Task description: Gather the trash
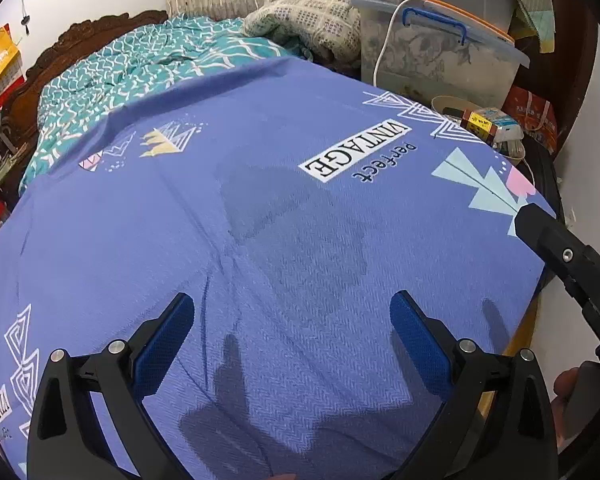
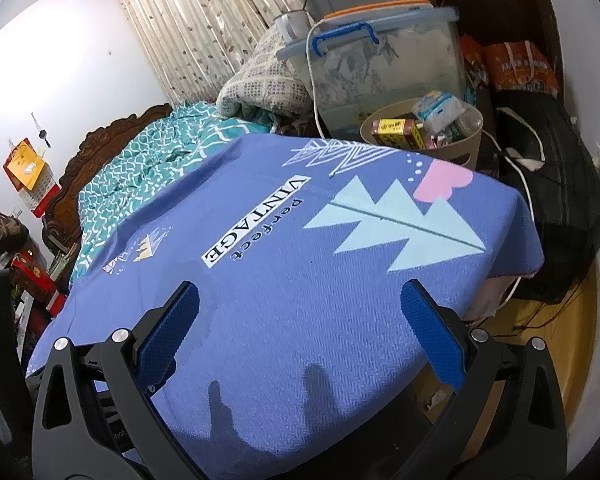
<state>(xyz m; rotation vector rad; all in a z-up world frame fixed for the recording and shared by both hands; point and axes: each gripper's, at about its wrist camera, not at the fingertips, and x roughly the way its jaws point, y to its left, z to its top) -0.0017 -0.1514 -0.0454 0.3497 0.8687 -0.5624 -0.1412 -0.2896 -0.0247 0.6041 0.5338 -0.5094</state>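
1. Left wrist view: the left gripper point(image 1: 292, 328) hangs above a bed covered by a blue sheet point(image 1: 180, 240). Its two blue-padded fingers point(image 1: 166, 344) are spread wide apart, with nothing between them and nothing touching them; only bare sheet shows in the gap.
2. The sheet is printed with white triangles, a pale tree shape and the words "perfect VINTAGE" point(image 1: 356, 150). Shadows of the fingers fall on the cloth near the bottom edge of the bed.
3. At the right edge of this view, the black body of the right gripper reaches in over the bed's right side; its fingertips do not show here.
4. Right wrist view: the right gripper point(image 2: 300, 328) is also released, fingers point(image 2: 170, 332) far apart and empty, poised over the near right corner of the bed.
5. The trash sits in a beige basket point(image 2: 452, 152) just beyond the far right corner of the sheet: a brown box with a yellow label point(image 2: 396, 128), a white-and-blue packet point(image 2: 438, 108) and crumpled clear plastic. It is well apart from both grippers.
6. Behind the basket stands a clear storage bin point(image 2: 384, 60) with a blue handle and a white cable point(image 2: 311, 80) draped over it.
7. Farther up the bed lie a teal patterned quilt point(image 2: 140, 168) and a folded checked blanket point(image 2: 260, 84), before a carved wooden headboard point(image 2: 96, 148).
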